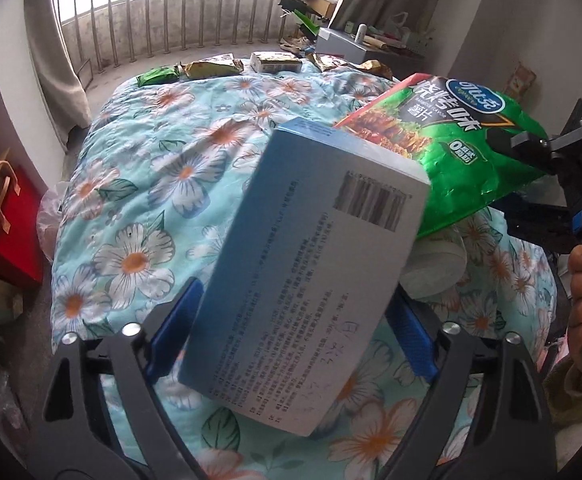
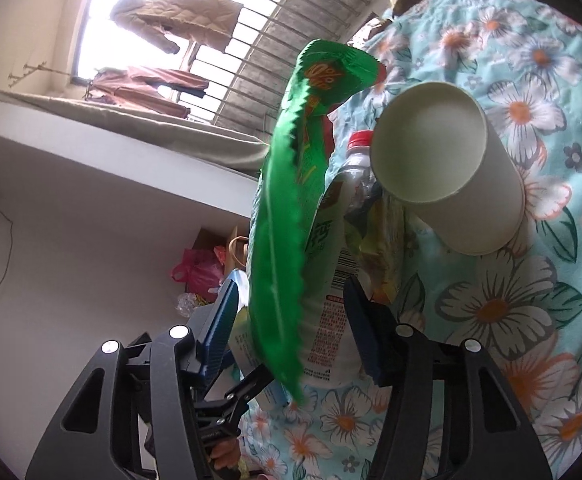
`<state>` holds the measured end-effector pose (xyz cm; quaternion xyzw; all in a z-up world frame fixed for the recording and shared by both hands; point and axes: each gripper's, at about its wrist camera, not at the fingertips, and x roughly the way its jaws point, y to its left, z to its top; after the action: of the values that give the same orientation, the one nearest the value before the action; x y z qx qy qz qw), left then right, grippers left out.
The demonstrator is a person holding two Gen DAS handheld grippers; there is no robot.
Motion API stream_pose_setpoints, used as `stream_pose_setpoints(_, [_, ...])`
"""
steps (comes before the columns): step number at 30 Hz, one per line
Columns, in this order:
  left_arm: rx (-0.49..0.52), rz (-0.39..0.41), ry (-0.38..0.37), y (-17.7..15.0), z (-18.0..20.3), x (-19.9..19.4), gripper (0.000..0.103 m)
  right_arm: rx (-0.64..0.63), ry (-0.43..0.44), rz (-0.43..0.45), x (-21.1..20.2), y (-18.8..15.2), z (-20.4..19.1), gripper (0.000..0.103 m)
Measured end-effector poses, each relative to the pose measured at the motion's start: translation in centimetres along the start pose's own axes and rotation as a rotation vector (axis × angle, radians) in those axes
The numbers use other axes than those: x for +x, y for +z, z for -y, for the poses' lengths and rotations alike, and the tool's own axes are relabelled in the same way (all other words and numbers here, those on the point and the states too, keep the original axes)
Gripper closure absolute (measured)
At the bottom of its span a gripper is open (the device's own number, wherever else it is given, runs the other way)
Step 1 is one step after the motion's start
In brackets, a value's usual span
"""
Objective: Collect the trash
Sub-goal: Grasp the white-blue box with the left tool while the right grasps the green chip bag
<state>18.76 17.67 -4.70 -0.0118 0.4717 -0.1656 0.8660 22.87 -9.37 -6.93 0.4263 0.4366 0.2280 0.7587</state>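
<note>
Pale blue box (image 1: 303, 272), green bag (image 1: 451, 140), perhaps turquoise floral quilt (image 1: 163, 168)

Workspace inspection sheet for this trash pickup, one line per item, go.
Surface: bed under a floral quilt, rumpled.
Job's things: blue-and-white box and green chip bag, both raised; white paper cup and red-capped plastic bottle lying on the quilt.
Clutter: green packet and gold wrappers along the far edge.
Grippers: left gripper fingers against the box's sides; right gripper fingers straddle the bag, contact unclear.
Cables: thin cord on the wall.
Surroundings: barred window, curtain, red bag on the floor.
</note>
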Motion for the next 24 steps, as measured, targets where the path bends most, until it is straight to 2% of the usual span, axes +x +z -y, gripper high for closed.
stream_pose_setpoints(2, [-0.014, -0.002, 0.003, 0.0, 0.1, -0.1, 0.021, 0.007, 0.006, 0.003, 0.3, 0.2, 0.0, 0.052])
stream_pose_setpoints(7, [-0.017, 0.019, 0.001, 0.0, 0.8, -0.8, 0.022, 0.017, 0.010, 0.009, 0.8, 0.4, -0.1, 0.067])
stream_pose_setpoints(16, [-0.020, 0.058, 0.016, -0.4, 1.9, -2.6, 0.024, -0.043, 0.010, 0.020, 0.2, 0.1, -0.6, 0.082])
stream_pose_setpoints(24, [-0.047, 0.088, 0.049, -1.1, 2.1, -3.6, 0.025, -0.088, 0.007, 0.023, -0.5, -0.1, -0.9, 0.085])
